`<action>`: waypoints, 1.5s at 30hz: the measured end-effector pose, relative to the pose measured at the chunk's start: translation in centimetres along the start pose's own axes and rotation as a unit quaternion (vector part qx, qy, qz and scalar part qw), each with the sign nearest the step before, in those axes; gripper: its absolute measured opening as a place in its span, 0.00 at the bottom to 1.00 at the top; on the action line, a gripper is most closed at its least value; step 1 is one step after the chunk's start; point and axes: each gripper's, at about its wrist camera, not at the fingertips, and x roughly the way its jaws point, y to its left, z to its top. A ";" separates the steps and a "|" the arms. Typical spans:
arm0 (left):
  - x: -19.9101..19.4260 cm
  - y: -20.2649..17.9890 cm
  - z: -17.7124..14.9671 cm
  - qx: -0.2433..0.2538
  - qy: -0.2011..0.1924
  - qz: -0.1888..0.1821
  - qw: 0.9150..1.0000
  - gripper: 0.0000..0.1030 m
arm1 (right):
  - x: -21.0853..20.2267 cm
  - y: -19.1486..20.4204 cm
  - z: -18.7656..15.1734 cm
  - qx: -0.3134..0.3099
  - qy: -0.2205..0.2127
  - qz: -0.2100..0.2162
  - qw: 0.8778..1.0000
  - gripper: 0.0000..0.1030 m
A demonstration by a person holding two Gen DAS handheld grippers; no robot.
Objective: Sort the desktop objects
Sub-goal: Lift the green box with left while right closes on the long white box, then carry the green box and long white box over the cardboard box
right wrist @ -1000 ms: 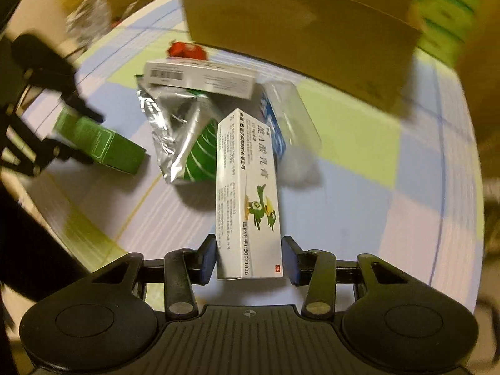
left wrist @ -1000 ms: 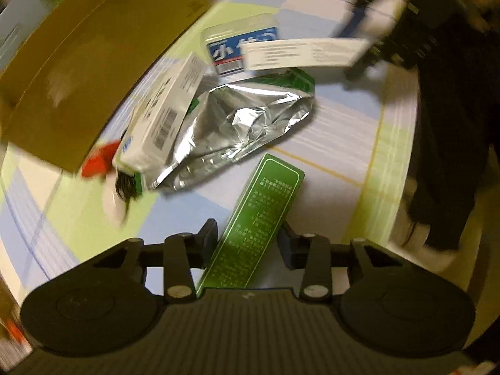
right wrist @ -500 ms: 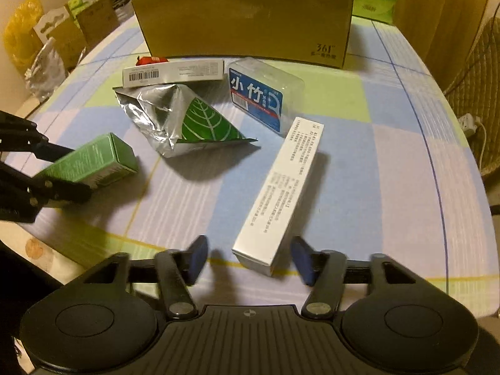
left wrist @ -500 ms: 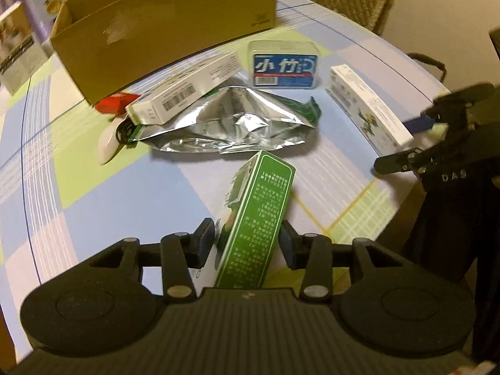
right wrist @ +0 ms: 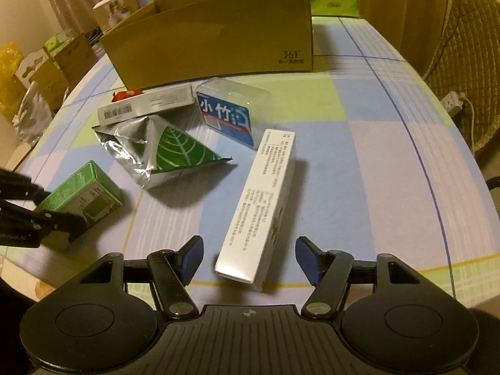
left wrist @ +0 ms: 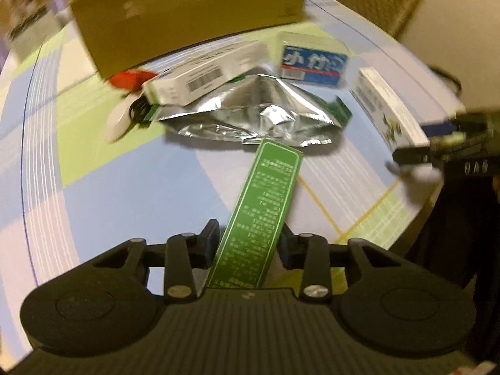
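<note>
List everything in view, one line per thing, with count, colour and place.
cardboard box: 1, brown, open, far side of the table
green carton: 1, green, between the left gripper's fingers
white carton: 1, white, on the table between the right gripper's open fingers
foil pouch: 1, silver with green leaf, mid-table
barcode carton: 1, white, resting on the pouch's far edge
clear case: 1, clear with blue label, before the cardboard box
red item: 1, red, behind the barcode carton
white oval item: 1, white, beside the pouch
tablecloth: 1, blue-green-white check
left gripper: 1, black
right gripper: 1, black with blue pads
</note>
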 end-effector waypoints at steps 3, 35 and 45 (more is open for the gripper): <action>-0.1 0.4 -0.1 -0.062 -0.005 -0.021 0.998 0.27 | 0.2 -0.1 0.0 0.004 -0.002 -0.002 1.000 0.61; 1.2 -2.7 0.3 -0.055 -0.024 0.026 0.998 0.25 | 1.8 0.9 0.6 -0.011 -0.053 -0.055 0.997 0.22; -0.8 -2.9 0.7 -0.048 -0.043 0.028 0.998 0.25 | -0.9 1.0 0.3 0.003 -0.080 -0.045 0.996 0.22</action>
